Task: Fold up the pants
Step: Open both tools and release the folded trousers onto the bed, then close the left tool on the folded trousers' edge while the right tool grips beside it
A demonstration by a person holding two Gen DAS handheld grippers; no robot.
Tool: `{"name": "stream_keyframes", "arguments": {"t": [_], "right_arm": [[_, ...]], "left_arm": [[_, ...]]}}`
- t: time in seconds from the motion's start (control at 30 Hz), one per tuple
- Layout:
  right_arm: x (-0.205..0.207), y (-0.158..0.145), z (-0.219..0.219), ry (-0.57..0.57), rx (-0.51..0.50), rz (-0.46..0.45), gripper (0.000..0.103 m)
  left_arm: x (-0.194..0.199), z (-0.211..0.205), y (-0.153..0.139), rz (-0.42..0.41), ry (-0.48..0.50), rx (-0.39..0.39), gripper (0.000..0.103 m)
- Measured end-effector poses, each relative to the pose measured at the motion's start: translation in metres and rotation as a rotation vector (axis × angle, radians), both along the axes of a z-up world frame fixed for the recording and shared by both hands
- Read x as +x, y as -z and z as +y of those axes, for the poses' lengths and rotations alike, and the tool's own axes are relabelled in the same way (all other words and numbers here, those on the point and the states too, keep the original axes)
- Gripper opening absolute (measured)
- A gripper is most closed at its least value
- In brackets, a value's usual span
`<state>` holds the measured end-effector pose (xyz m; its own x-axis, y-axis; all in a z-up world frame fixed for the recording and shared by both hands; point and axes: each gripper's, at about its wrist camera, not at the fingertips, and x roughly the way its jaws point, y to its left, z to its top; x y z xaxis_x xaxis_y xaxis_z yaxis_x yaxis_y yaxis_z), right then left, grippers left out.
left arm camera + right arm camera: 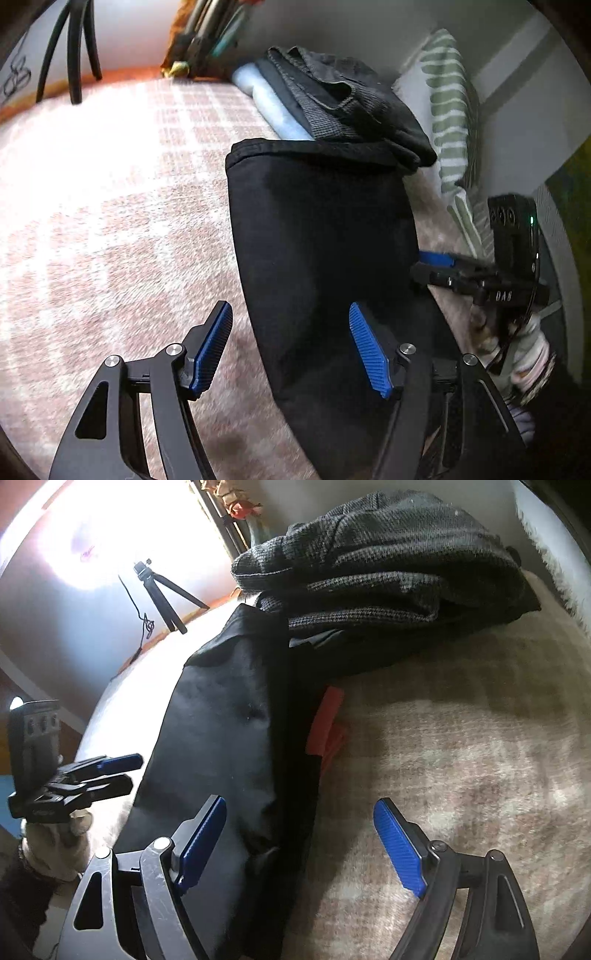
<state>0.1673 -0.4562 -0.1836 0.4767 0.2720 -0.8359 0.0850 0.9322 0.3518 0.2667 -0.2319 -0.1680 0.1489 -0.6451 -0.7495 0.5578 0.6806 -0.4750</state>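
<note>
On a pink checked blanket (110, 184) the folded black pants (325, 240) lie flat between the left tongs (291, 347) and right tongs (299, 845), both spread open, gripping nothing

Matt black cloth pants (325, 236) on fuzzy woven blanket (110, 221)

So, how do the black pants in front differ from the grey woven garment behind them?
The black pants are plain, smooth and solid black; the grey woven garment shows a fine check weave. The black pants lie flat in one long, neat fold directly on the pink checked blanket; the grey garment is bunched loosely on top of other folded clothes. Both are dark and lie on the same bed, and neither is held by a tool.
</note>
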Motion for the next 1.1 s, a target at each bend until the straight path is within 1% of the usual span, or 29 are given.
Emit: {"name": "stream_keyframes", "arguments": {"t": [0.03,0.17,0.23,0.33,0.47,0.53,0.57,0.6,0.63,0.67,0.7,0.73,0.83,0.97,1.0,1.07,1.1], "right_arm": [[0.007,0.003,0.002,0.003,0.008,-0.003,0.086],[0.012,0.006,-0.006,0.018,0.059,-0.053,0.092],[0.014,0.007,-0.007,0.028,0.074,-0.072,0.094],[0.022,0.009,-0.004,0.024,0.065,-0.088,0.095],[0.030,0.009,0.003,-0.002,0.050,-0.099,0.094],[0.032,0.008,0.005,-0.018,0.055,-0.094,0.080],[0.033,0.008,0.007,-0.012,0.052,-0.091,0.080],[0.035,0.008,0.009,-0.007,0.055,-0.087,0.077],[0.035,0.008,0.009,-0.001,0.055,-0.082,0.071],[0.035,0.007,0.008,0.006,0.058,-0.079,0.067],[0.036,0.008,0.007,0.014,0.069,-0.073,0.059],[0.037,0.007,0.007,0.021,0.073,-0.073,0.052],[0.035,0.002,0.006,0.028,0.057,-0.076,0.043],[0.032,-0.008,0.015,0.017,-0.001,-0.093,0.036],[0.032,-0.010,0.018,0.015,-0.009,-0.096,0.033],[0.032,-0.015,0.021,0.011,-0.026,-0.100,0.030],[0.033,-0.018,0.026,0.009,-0.036,-0.105,0.028]], "left_arm": [[0.004,-0.001,0.003,0.018,-0.007,-0.007,0.065],[0.012,-0.004,0.013,0.064,-0.024,-0.034,0.065],[0.015,-0.006,0.013,0.060,-0.027,-0.057,0.066],[0.016,-0.012,0.013,0.054,-0.019,-0.071,0.066],[0.016,-0.019,0.013,0.027,-0.018,-0.068,0.065],[0.017,-0.022,0.012,0.021,-0.018,-0.065,0.064],[0.017,-0.023,0.012,0.018,-0.019,-0.063,0.064],[0.017,-0.024,0.012,0.012,-0.020,-0.060,0.063],[0.015,-0.025,0.012,0.001,-0.022,-0.054,0.063],[0.015,-0.026,0.012,-0.006,-0.028,-0.047,0.060],[0.014,-0.027,0.012,-0.018,-0.035,-0.037,0.057],[0.013,-0.029,0.012,-0.032,-0.045,-0.021,0.049],[0.012,-0.030,0.012,-0.044,-0.070,-0.012,0.038],[0.010,-0.028,0.007,-0.063,-0.099,-0.017,0.025],[0.008,-0.027,0.004,-0.080,-0.102,-0.013,0.023],[0.004,-0.028,-0.002,-0.110,-0.100,-0.007,0.017],[0.001,-0.029,-0.006,-0.129,-0.097,-0.003,0.015]]}}
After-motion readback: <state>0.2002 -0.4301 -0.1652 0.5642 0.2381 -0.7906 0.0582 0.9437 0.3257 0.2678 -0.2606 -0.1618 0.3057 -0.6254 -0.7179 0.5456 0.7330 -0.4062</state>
